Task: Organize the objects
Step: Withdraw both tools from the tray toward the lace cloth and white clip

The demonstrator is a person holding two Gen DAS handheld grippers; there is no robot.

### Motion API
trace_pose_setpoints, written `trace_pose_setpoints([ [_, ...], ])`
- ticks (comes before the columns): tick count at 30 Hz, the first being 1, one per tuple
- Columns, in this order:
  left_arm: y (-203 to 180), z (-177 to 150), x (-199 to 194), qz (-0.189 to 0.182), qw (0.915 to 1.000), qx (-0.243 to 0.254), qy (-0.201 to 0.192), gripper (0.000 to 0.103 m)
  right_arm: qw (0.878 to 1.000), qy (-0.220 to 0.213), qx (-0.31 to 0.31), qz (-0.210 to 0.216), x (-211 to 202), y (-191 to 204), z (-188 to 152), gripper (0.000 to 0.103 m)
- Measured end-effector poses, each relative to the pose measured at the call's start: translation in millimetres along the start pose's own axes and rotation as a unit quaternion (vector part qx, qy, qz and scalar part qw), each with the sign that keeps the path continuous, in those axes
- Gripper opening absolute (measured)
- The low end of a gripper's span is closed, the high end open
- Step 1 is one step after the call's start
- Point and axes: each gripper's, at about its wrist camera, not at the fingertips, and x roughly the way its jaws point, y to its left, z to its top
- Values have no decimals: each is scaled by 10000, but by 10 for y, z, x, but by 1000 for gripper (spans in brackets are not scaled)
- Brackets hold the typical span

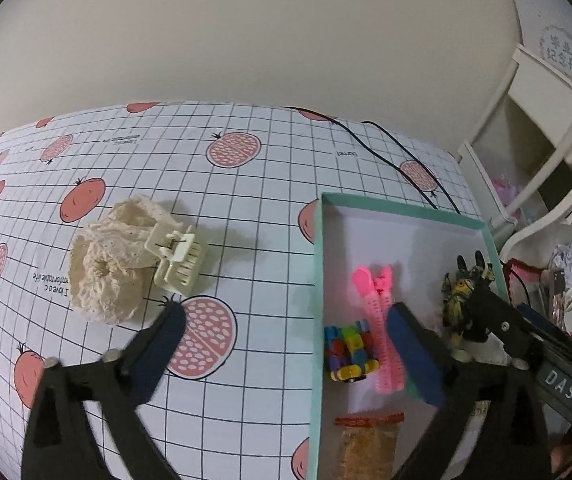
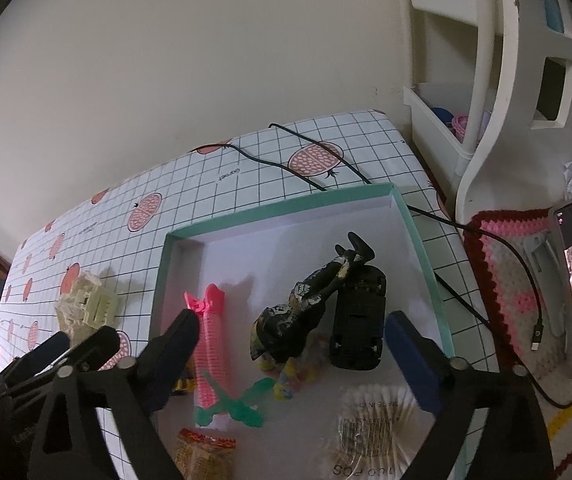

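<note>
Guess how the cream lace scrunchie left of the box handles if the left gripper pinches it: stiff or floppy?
Probably floppy: the lace scrunchie lies in a crumpled, ruffled heap, so it should squash between the fingers. Likely light, being thin openwork fabric. The cream claw clip touches its edge, maybe lying partly on it, so a lift may drag or tip it.

The checked cloth (image 1: 246, 208) covering the surface carries small upside-down print — one line begins "I love a c…" and runs on into a blurred "comfortable life", and a lone word farther back looks like "Garnet". A grey label (image 1: 560, 385) on the black device at the right edge reads "DAS". The clear pack of cotton swabs (image 2: 369, 432) shows "MADE IN CH…" above a barcode — its digits are too small to read. A wall sign (image 1: 564, 58) bears Chinese characters, too blurred to read.
</note>
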Motion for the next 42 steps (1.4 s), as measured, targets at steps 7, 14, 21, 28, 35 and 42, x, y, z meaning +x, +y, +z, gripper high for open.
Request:
trace_pose_setpoints([
  [7,91,-7,7,87,9998,-166,-53,103,10000,-8,45,5,11,-26,-2,103],
  [14,171,8,25,129,9994,-307,-70,103,10000,-15,53,5,22,-42,-12,103],
  [21,179,19,20,94,9994,-321,-77,103,10000,-4,22,3,24,-22,-23,103],
  [28,236,53,-1,74,9994,-309,-107,103,10000,-30,-1,-28,-11,14,-17,103],
  [35,419,145,-164,40,9988,-199,-446,103,9994,-326,-80,77,-167,164,62,103],
  [42,818,224,-294,-80,9972,-346,-663,103,9973,-652,-222,270,-251,471,100,103],
])
